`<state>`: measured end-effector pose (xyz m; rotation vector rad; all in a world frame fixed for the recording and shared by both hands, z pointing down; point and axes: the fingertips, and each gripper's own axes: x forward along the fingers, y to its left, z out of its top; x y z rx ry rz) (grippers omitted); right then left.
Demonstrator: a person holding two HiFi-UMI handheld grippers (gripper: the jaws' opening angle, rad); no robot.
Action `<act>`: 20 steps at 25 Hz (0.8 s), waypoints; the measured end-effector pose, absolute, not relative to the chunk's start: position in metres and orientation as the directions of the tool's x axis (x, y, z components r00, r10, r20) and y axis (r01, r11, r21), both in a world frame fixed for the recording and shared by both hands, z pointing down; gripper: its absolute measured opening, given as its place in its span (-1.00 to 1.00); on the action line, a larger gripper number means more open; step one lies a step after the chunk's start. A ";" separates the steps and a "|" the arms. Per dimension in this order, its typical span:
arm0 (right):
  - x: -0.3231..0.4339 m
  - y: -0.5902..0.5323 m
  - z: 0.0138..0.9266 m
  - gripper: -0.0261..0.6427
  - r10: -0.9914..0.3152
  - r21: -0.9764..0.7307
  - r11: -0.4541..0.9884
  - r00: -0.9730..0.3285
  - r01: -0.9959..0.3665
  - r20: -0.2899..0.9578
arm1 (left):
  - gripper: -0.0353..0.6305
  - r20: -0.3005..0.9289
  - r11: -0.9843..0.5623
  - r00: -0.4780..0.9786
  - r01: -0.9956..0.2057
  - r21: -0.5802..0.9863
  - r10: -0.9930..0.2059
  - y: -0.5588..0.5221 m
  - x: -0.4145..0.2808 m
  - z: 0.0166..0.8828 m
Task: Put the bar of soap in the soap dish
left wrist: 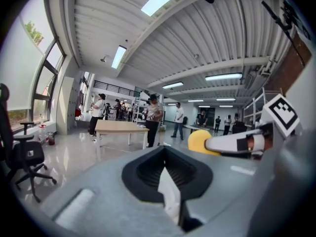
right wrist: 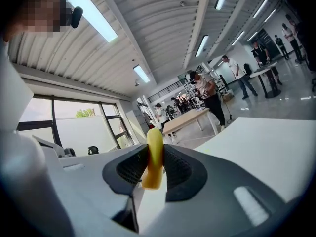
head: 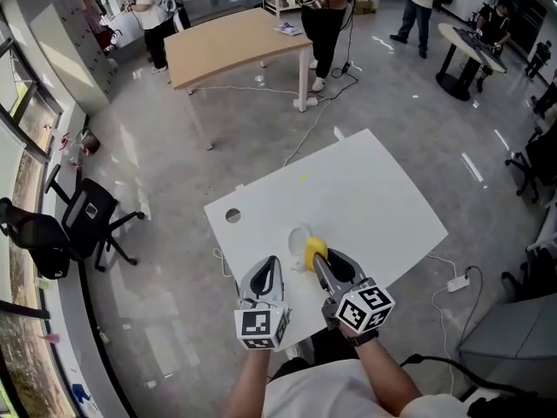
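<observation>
Nearest item: person's white-shirted torso and two bare forearms, each hand carrying a grey two-jaw gripper with a black-and-white marker cube.

Left gripper (left wrist: 165,156): jaws drawn together at the tips with nothing between the black ribbed pads. It is held low over the near edge of the white rectangular table (head: 374,190), just left of the other gripper, and has no part in the work at present.

Right gripper (right wrist: 154,154): jaws pinched onto the yellow oval bar of soap (right wrist: 154,163). They grip it across its thin dimension, so the bar stands on edge with its rounded top rising above the pads. From above, the bar sits at the jaw tips, over the near part of the table.

Pale, possibly translucent, rounded soap dish (head: 298,236): lies on the table immediately left of and just beyond the bar. It is faint against the white top, so its outline and contents are uncertain; it appears empty.

Surroundings: grey polished floor, black office chair by the windows, tan wooden table farther off with several people standing about it.

Task status: soap secured, which is the first part done. Remaining, by judgement: carry the bar the short way over the dish, lower it in, and release. Whether the bar touches the table cannot be determined.
</observation>
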<state>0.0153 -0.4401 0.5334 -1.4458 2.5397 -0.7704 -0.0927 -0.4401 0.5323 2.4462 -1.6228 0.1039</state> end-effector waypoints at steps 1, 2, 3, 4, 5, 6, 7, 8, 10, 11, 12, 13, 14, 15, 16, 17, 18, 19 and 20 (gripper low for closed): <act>0.015 -0.444 0.545 -0.62 -0.825 -0.483 0.408 -0.540 -0.774 0.169 | -0.89 0.186 -0.370 0.389 -0.920 0.129 -0.902 -0.443 -0.093 0.540; 0.014 -0.449 0.555 -0.62 -0.817 -0.483 0.403 -0.543 -0.777 0.193 | -0.89 0.205 -0.364 0.385 -0.922 0.134 -0.900 -0.446 -0.093 0.546; 0.013 -0.453 0.565 -0.62 -0.809 -0.486 0.397 -0.547 -0.779 0.215 | -0.89 0.224 -0.359 0.385 -0.922 0.146 -0.896 -0.450 -0.092 0.551; 0.013 -0.458 0.574 -0.62 -0.802 -0.491 0.390 -0.550 -0.779 0.234 | -0.89 0.242 -0.356 0.387 -0.921 0.160 -0.890 -0.453 -0.091 0.555; 0.012 -0.463 0.583 -0.62 -0.794 -0.498 0.383 -0.553 -0.778 0.252 | -0.89 0.258 -0.352 0.386 -0.921 0.168 -0.886 -0.456 -0.091 0.560; 0.011 -0.467 0.591 -0.62 -0.787 -0.505 0.377 -0.557 -0.776 0.267 | -0.89 0.272 -0.345 0.381 -0.923 0.170 -0.884 -0.459 -0.092 0.567; 0.009 -0.471 0.600 -0.62 -0.779 -0.514 0.373 -0.562 -0.773 0.280 | -0.89 0.286 -0.336 0.372 -0.927 0.168 -0.883 -0.462 -0.095 0.574; 0.007 -0.474 0.609 -0.62 -0.771 -0.521 0.370 -0.567 -0.769 0.290 | -0.89 0.299 -0.327 0.362 -0.931 0.163 -0.883 -0.464 -0.098 0.581; 0.003 -0.479 0.625 -0.62 -0.758 -0.532 0.366 -0.576 -0.763 0.306 | -0.89 0.321 -0.311 0.345 -0.938 0.152 -0.882 -0.467 -0.103 0.594; 0.001 -0.482 0.633 -0.62 -0.753 -0.536 0.363 -0.579 -0.762 0.312 | -0.89 0.330 -0.306 0.340 -0.940 0.151 -0.881 -0.469 -0.105 0.598; 0.000 -0.485 0.640 -0.62 -0.749 -0.539 0.360 -0.581 -0.761 0.320 | -0.89 0.339 -0.303 0.337 -0.941 0.150 -0.879 -0.470 -0.107 0.602; -0.001 -0.488 0.647 -0.62 -0.744 -0.540 0.357 -0.581 -0.762 0.329 | -0.89 0.346 -0.299 0.334 -0.942 0.151 -0.877 -0.471 -0.108 0.606; -0.002 -0.492 0.654 -0.62 -0.739 -0.540 0.354 -0.583 -0.763 0.339 | -0.89 0.354 -0.295 0.331 -0.943 0.153 -0.875 -0.471 -0.108 0.609; -0.003 -0.495 0.661 -0.62 -0.732 -0.540 0.353 -0.586 -0.764 0.349 | -0.89 0.362 -0.291 0.329 -0.944 0.155 -0.872 -0.472 -0.108 0.613; -0.004 -0.497 0.668 -0.62 -0.724 -0.540 0.353 -0.589 -0.764 0.359 | -0.89 0.372 -0.287 0.326 -0.945 0.157 -0.869 -0.472 -0.107 0.616; -0.004 -0.499 0.675 -0.62 -0.716 -0.541 0.354 -0.593 -0.763 0.368 | -0.89 0.381 -0.283 0.323 -0.946 0.159 -0.866 -0.471 -0.106 0.620; -0.006 -0.501 0.681 -0.62 -0.708 -0.541 0.355 -0.597 -0.762 0.377 | -0.89 0.390 -0.279 0.321 -0.947 0.161 -0.863 -0.470 -0.105 0.624; -0.007 -0.503 0.686 -0.62 -0.701 -0.541 0.357 -0.601 -0.761 0.383 | -0.89 0.398 -0.275 0.318 -0.947 0.163 -0.860 -0.470 -0.105 0.627; -0.009 -0.504 0.691 -0.62 -0.694 -0.542 0.359 -0.605 -0.760 0.390 | -0.89 0.406 -0.273 0.317 -0.948 0.164 -0.857 -0.470 -0.105 0.630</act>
